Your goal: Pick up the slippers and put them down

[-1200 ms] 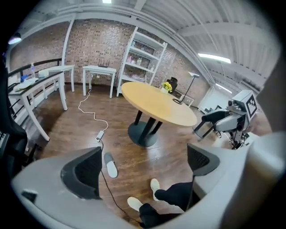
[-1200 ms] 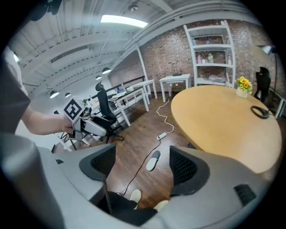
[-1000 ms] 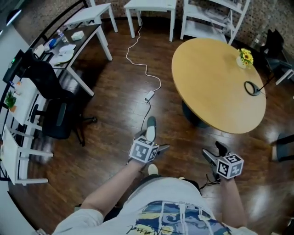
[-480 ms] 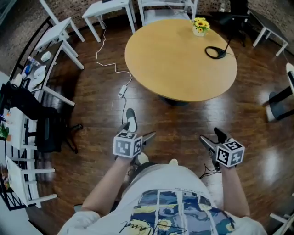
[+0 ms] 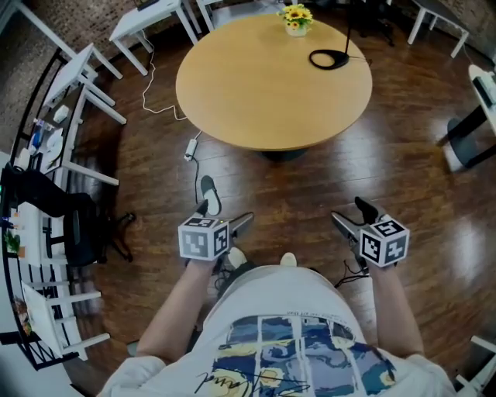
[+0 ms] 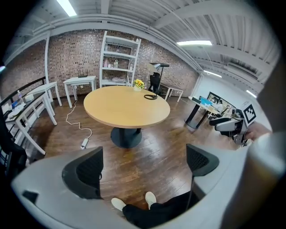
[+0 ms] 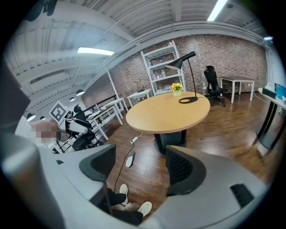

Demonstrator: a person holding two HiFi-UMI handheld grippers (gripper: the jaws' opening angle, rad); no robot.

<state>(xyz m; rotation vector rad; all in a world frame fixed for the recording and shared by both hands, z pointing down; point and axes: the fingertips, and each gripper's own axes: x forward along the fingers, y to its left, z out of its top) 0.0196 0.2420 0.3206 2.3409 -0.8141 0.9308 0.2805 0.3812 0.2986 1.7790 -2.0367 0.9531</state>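
Note:
One grey slipper (image 5: 208, 194) lies on the dark wood floor, just ahead of my left gripper (image 5: 225, 217); the right gripper view shows the slipper (image 7: 130, 159) near a cable. No second slipper is in view. The left gripper (image 6: 143, 165) is open, with only floor and the person's white shoes (image 6: 134, 202) between its jaws. My right gripper (image 5: 353, 215) hangs over bare floor to the right, apart from the slipper. In its own view the right gripper (image 7: 140, 165) also stands open and empty.
A round wooden table (image 5: 263, 93) on a dark pedestal stands ahead, carrying a black lamp (image 5: 329, 58) and a flower pot (image 5: 294, 19). A white cable with an adapter (image 5: 190, 147) runs along the floor. White desks (image 5: 77, 70) and a black office chair (image 5: 74, 225) stand at left.
The head view has swung, so the table has shifted up and left in the picture. The slipper now sits further left, by the left gripper. Both grippers stay open and empty.

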